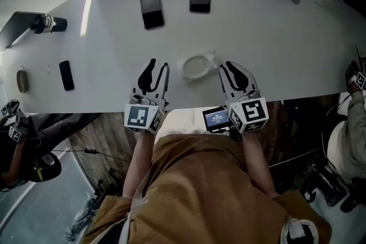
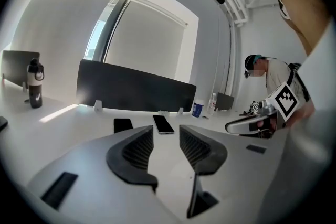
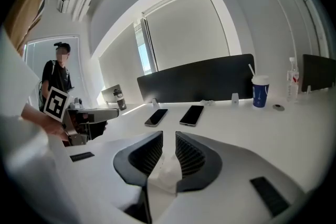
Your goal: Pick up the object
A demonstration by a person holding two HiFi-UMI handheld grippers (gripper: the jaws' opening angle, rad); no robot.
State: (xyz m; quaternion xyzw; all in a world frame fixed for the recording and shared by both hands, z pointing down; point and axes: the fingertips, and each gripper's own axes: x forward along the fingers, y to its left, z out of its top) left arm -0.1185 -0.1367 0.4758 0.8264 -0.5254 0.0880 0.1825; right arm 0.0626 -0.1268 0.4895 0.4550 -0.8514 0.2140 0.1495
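left gripper (image 1: pixel 159 63): parked at the near edge of the surface (image 1: pixel 274 37), jaws apart, nothing between them but bare white top
right gripper (image 1: pixel 226 67): also at the near edge, further right. jaws pinched nearly together on a white scrap (image 3: pixel 164 173) wedged low between them, looks crumpled, can't tell what it is tbh
white round object (image 1: pixel 196 67): sits on the surface between the two grippers, just beside the right one's jaws but not in them
small black slab (image 1: pixel 66 75): lying flat out toward the left edge
two phones (image 1: pixel 151 8): side by side near the far edge, screens dark
bottle (image 1: pixel 48 23): dark one, far left corner
blue cup (image 3: pixel 260 92): far right corner, white lid on
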